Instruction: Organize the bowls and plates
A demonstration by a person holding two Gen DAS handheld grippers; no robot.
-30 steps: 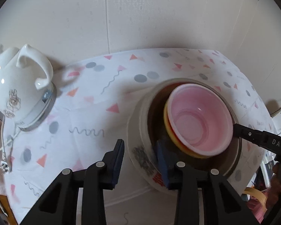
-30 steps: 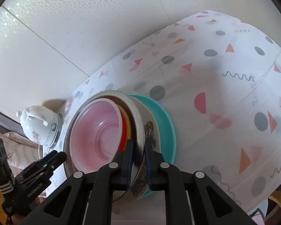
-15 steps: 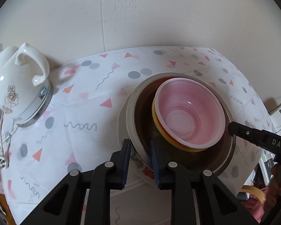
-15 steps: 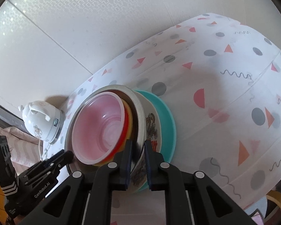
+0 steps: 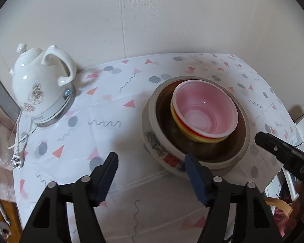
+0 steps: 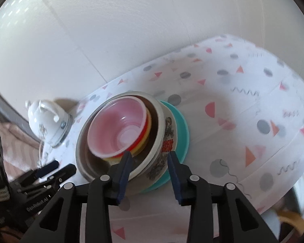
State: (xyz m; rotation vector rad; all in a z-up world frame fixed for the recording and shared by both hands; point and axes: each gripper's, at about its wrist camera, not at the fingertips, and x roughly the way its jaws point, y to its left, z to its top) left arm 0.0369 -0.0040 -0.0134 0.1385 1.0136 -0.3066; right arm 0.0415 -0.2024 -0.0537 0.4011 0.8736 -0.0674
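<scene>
Left wrist view: a translucent pink plastic bowl point(image 5: 205, 109) sits nested in a red bowl point(image 5: 189, 128) and a yellow bowl point(image 5: 194, 136), of which only the rims show, and all three rest inside a large cream ceramic bowl with a dark brown inside and printed pictures on its outer wall point(image 5: 162, 147). From the right wrist view this stack stands on a round teal plate point(image 6: 182, 133), which lies flat on the white tablecloth printed with pink triangles, grey dots and squiggles point(image 6: 243, 105).

The left gripper point(image 5: 151, 169) hovers at the near side of the stack, its jaws opening and spread wide (nothing is between them; the right-hand blue pad point(image 5: 193, 173) overlaps the cream bowl's near wall in the picture, and whether it touches I cannot tell). The right gripper point(image 6: 150, 162) is at the other side of the stack, its jaws also opening; the cream bowl's rim and wall lie between the pads, which stand clear of it on both sides.

Beyond the stack, near the pale wall, a white ceramic electric kettle with a floral print point(image 5: 38, 89) stands on its base, its cord point(image 5: 18, 139) trailing over the cloth's edge.
</scene>
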